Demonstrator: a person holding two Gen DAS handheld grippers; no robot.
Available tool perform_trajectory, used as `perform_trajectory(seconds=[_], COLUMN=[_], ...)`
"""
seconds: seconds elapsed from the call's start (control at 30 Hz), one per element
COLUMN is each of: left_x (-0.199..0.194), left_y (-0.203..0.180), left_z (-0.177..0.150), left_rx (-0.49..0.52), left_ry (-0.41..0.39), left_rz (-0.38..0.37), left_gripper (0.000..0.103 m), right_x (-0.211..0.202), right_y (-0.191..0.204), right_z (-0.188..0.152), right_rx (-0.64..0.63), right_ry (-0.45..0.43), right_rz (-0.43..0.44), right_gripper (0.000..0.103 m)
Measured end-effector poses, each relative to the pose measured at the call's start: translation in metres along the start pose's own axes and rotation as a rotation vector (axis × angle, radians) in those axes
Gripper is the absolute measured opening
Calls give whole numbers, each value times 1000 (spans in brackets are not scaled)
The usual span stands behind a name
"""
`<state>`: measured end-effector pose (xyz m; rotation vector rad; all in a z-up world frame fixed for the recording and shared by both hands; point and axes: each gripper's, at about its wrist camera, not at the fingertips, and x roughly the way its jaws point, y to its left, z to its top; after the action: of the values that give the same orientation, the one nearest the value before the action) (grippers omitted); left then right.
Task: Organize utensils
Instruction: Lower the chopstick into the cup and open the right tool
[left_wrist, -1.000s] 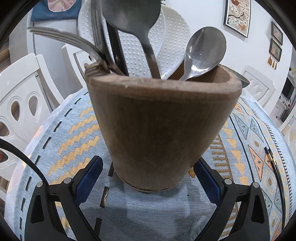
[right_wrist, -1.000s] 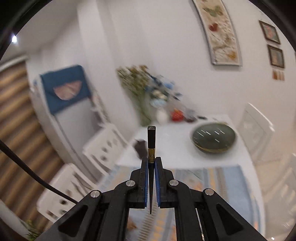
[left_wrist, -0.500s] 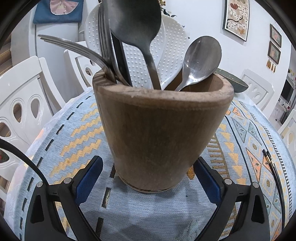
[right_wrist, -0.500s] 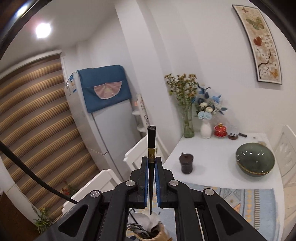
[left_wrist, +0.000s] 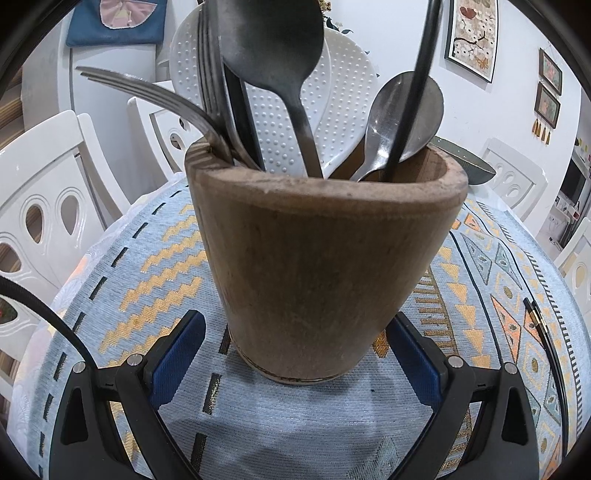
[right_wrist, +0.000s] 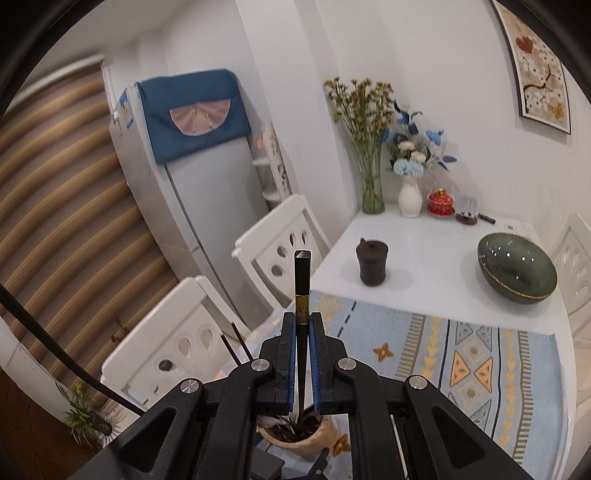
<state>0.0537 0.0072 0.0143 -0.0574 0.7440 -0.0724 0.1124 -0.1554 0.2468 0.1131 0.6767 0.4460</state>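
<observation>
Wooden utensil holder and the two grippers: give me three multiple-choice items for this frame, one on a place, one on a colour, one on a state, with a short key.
1. Where does the wooden holder stand?
A. On the patterned cloth, between the left gripper's fingers
B. On a white chair
C. Inside the green bowl

2. What colour are the pads on the left gripper's fingers?
A. Red
B. Blue
C. White

3. What is the state of the right gripper?
A. Wide open and holding nothing
B. Shut on a fork
C. Shut on a black chopstick

Key: 1 A, the holder's base sits on the cloth with a finger on each side. 2 B, both pads show blue in the left wrist view. 3 C, the pads clamp the thin black stick with a gold band, above the holder.
</observation>
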Motion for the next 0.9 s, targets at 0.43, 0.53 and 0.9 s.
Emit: perform_trajectory(seconds=[0.43, 0.53, 0.9], left_x=[0, 0, 1], left_y=[-1, -1, -1], left_z=[0, 0, 1], left_rx=[-1, -1, -1], left_ry=[1, 1, 1], left_rz=[0, -1, 0], left_gripper=[99, 99, 99], right_x=[8, 8, 22], right_y=[-11, -12, -17], right_z=[-6, -6, -12], right_rx=[29, 30, 55], right_ry=[50, 54, 137], right_rz=[9, 10, 13], right_gripper=[6, 6, 7])
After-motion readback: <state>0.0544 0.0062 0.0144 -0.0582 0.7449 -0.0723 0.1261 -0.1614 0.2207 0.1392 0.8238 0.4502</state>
